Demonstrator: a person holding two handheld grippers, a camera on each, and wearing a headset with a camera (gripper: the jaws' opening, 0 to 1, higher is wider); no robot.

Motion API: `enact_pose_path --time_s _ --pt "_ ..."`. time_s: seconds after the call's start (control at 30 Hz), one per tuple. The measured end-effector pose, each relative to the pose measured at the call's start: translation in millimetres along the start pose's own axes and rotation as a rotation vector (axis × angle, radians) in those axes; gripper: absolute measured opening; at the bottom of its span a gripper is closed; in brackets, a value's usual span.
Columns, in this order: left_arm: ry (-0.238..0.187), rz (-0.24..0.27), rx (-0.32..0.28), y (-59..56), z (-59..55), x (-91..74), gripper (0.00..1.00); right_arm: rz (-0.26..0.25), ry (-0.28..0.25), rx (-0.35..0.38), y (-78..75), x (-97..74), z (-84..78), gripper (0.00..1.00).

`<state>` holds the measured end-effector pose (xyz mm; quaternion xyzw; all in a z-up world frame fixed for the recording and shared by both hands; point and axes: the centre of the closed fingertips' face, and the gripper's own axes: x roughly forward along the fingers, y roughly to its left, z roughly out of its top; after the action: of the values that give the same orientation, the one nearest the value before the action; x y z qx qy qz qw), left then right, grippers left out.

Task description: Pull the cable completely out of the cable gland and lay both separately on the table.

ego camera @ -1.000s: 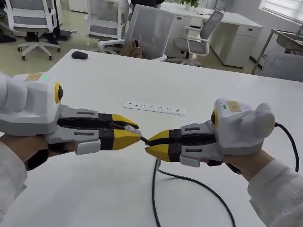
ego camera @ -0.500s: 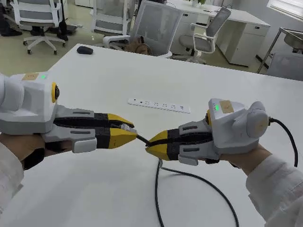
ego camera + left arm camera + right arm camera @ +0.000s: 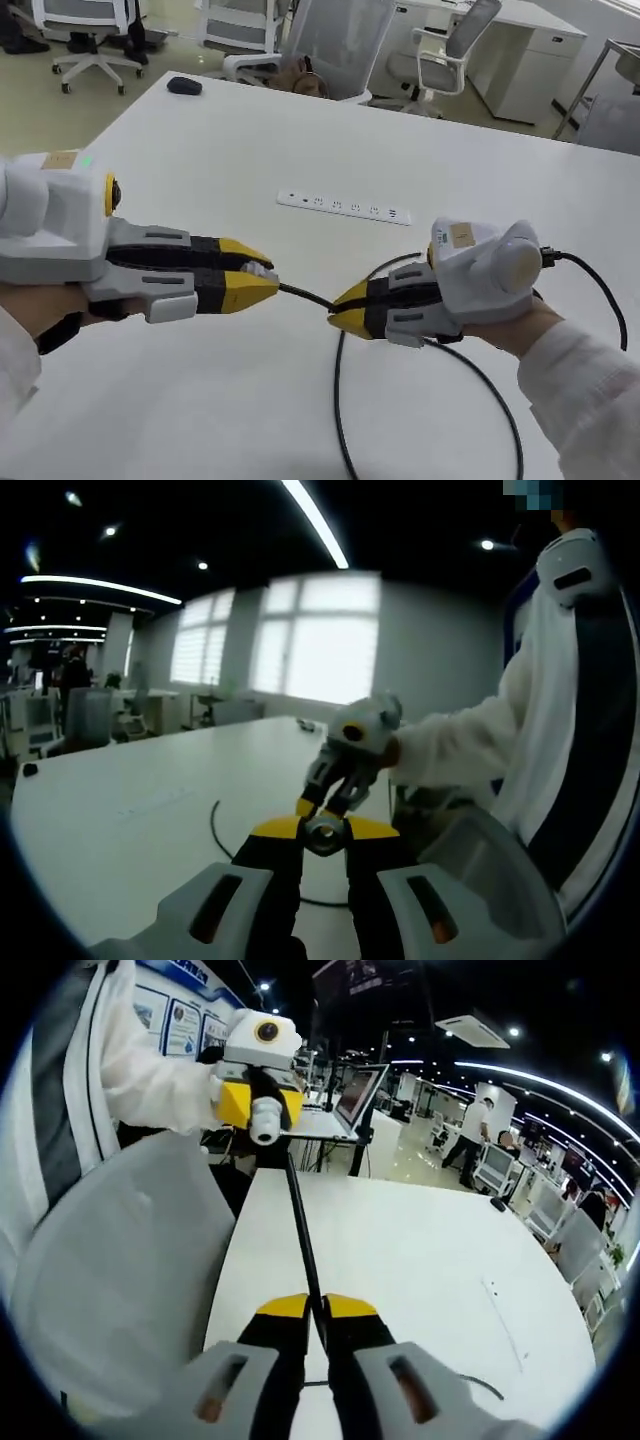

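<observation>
Gland (image 3: 264, 1120) in left hand-held gripper (image 3: 266, 281); cable (image 3: 305, 295) prob. inside it.

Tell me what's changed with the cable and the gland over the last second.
The left tongs and right tongs have drawn apart, baring more black cable between them. Unchanged: left still grips the cable gland, right the cable, whose end is still inside the gland.
</observation>
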<state>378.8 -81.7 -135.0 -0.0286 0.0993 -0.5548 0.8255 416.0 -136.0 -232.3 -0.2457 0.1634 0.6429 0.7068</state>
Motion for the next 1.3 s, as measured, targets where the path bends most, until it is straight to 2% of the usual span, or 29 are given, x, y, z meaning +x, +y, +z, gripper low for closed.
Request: enact_pose_path --time_s 0.23,0.3,0.37,0.5,0.67,0.8,0.9,1.03,1.17,1.3 --pt "0.005 0.01 -0.041 5.5 -14.5 -1.9 0.17 -0.057 0.015 0.091 -15.9 9.5 -26.4 0.03" --pt "-0.001 0.016 -0.055 9.0 -17.0 -1.7 0.17 -0.081 0.024 0.143 -23.0 16.3 -38.0 0.04" --pt "-0.01 0.019 -0.071 11.9 -18.5 -1.4 0.17 -0.083 0.037 0.149 -24.5 24.1 -44.8 0.04" --pt "-0.012 0.021 -0.089 16.2 -24.5 -0.3 0.17 -0.077 0.079 0.158 -24.6 38.5 -59.0 0.04" --pt "-0.014 0.03 -0.135 22.1 -37.1 -0.8 0.17 -0.065 0.135 0.19 -23.3 59.0 -80.9 0.04" --pt "-0.037 0.053 -0.191 28.0 -46.8 -3.8 0.17 -0.046 0.156 0.195 -21.7 70.9 -90.4 0.04" --pt "-0.024 0.058 -0.209 29.7 -56.4 -4.4 0.17 -0.027 0.168 0.21 -19.4 79.3 -99.3 0.04" --pt "-0.011 0.06 -0.229 31.6 -65.6 -4.1 0.17 -0.013 0.217 0.216 -15.1 89.3 -118.2 0.05" --pt "-0.018 0.077 -0.255 37.6 -71.0 -3.7 0.17 -0.016 0.219 0.237 -12.9 94.6 -124.7 0.05" --pt "-0.043 0.117 -0.29 44.7 -77.6 -4.8 0.17 -0.018 0.228 0.247 -10.1 99.8 -130.9 0.05"
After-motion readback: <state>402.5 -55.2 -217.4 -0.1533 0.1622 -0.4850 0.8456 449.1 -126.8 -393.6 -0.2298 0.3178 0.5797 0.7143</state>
